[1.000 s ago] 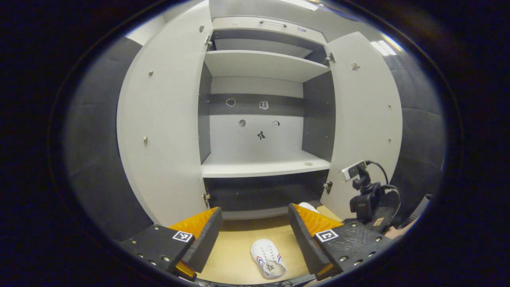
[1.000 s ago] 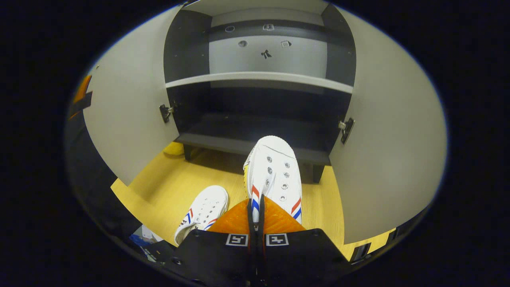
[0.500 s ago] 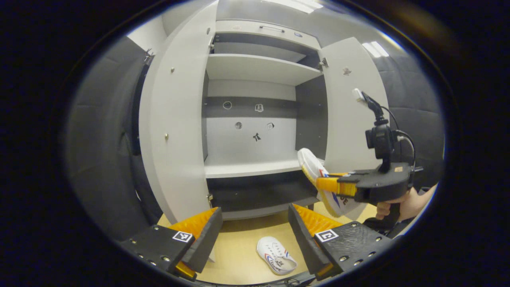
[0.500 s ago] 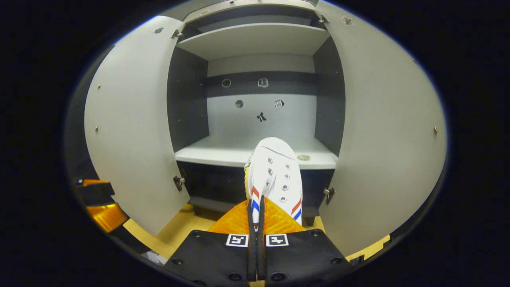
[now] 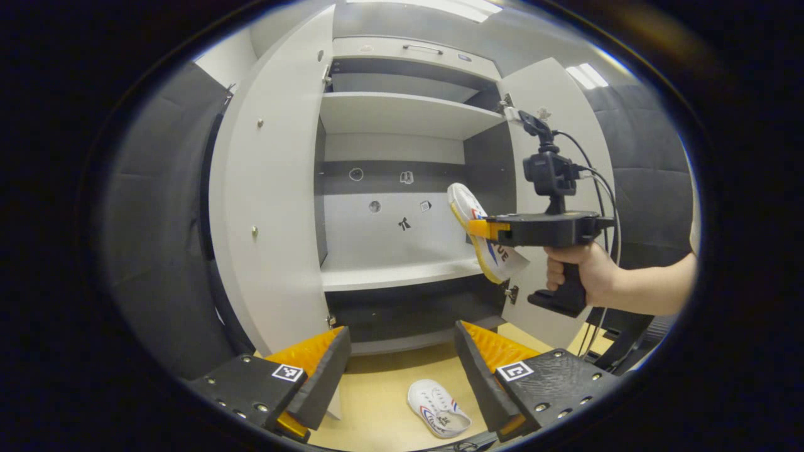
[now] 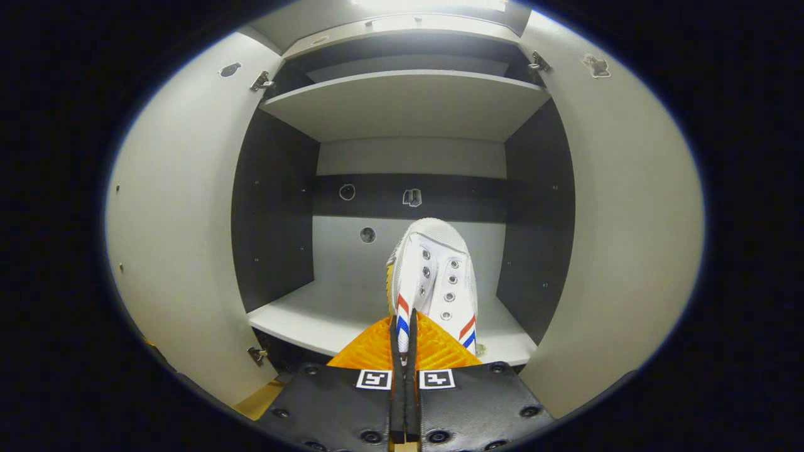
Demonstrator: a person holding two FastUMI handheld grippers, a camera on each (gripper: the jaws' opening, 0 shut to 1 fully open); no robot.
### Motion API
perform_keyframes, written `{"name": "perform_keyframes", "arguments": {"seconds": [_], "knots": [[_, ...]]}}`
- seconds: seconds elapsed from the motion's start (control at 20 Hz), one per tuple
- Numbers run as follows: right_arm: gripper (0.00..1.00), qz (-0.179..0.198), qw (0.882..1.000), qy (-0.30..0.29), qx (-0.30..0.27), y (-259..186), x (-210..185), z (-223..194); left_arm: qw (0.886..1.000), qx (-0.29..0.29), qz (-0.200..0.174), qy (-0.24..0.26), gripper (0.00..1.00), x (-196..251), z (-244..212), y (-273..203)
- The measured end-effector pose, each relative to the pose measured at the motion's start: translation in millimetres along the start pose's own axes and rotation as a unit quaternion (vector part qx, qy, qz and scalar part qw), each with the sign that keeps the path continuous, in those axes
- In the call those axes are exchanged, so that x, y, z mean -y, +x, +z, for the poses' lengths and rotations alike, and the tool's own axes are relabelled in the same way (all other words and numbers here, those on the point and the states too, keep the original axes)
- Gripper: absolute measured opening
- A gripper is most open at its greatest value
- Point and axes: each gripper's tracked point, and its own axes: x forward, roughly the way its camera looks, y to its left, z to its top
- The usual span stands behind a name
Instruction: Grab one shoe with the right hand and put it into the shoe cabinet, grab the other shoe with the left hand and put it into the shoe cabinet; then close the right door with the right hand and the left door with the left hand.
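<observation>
Clearly, in the left gripper view, the left gripper (image 5: pixel 402 370) sits at the bottom of the frame with its fingers wide apart and nothing between them. Between those fingers, low in the frame, the second shoe (image 5: pixel 438 408) lies on the wooden floor (image 5: pixel 377 402), still to be collected. At right of centre a hand (image 5: pixel 581 273) holds the right gripper (image 5: pixel 478 228), which is clamped on the first shoe (image 5: pixel 468 207), carried sole-sideways in front of the open shoe cabinet (image 5: pixel 402 113), above its middle shelf (image 5: pixel 396 275). The right door (image 5: pixel 565 150) stands just behind that gripper; a sideways swing could knock the shoe or cable against it.

Next, in the right gripper view, the right gripper (image 6: pixel 402 351) at bottom centre has its fingers pressed together on the heel end of the first shoe (image 6: pixel 433 276), toe pointing into the cabinet. The hold looks thin, pinching only an edge, so the shoe could twist or slip out before reaching the middle shelf (image 6: pixel 314 317). Released tilted as it is, it may tip onto its side or roll off the shelf's front lip. The left door (image 6: pixel 169 213) stands wide open at left.
</observation>
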Motion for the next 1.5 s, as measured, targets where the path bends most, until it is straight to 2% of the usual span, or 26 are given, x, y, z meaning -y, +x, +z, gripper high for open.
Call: {"name": "perform_keyframes", "arguments": {"seconds": [0.35,0.7,1.05,1.2,1.25,1.3,1.35,1.45,1.5], "knots": [[0.02,-0.016,0.999,-0.012,0.031,72.3,20.6,24.0,0.999,-0.004,0.048,0.001,0.94,-11.3,2.1,5.3],[0.02,-0.039,0.999,0.000,0.011,131.9,38.1,11.1,0.995,-0.017,0.095,0.001,0.94,-16.4,-1.0,3.0],[0.02,-0.027,0.998,0.038,-0.029,157.3,54.8,-11.7,0.989,-0.029,0.145,-0.013,0.95,-28.6,-8.9,-5.7],[0.00,-0.037,0.998,0.047,-0.037,163.0,57.9,-13.8,0.987,-0.034,0.159,-0.011,0.95,-30.8,-9.0,-11.8],[0.06,-0.040,0.997,0.052,-0.041,165.3,57.5,-16.0,0.986,-0.035,0.164,-0.013,0.95,-33.1,-11.1,-14.1],[0.04,-0.042,0.997,0.058,-0.042,167.5,58.6,-16.9,0.985,-0.037,0.167,-0.016,0.95,-34.1,-11.7,-15.5],[0.07,-0.044,0.996,0.063,-0.044,171.7,59.7,-19.6,0.985,-0.038,0.169,-0.019,0.95,-34.0,-13.6,-18.0],[0.19,-0.052,0.996,0.064,-0.023,175.1,65.4,-10.3,0.984,-0.042,0.171,-0.020,0.95,-34.8,-17.0,-21.2],[0.28,-0.057,0.997,0.058,-0.018,174.4,68.9,-6.8,0.985,-0.044,0.169,-0.015,0.94,-33.4,-18.2,-22.7]]}}
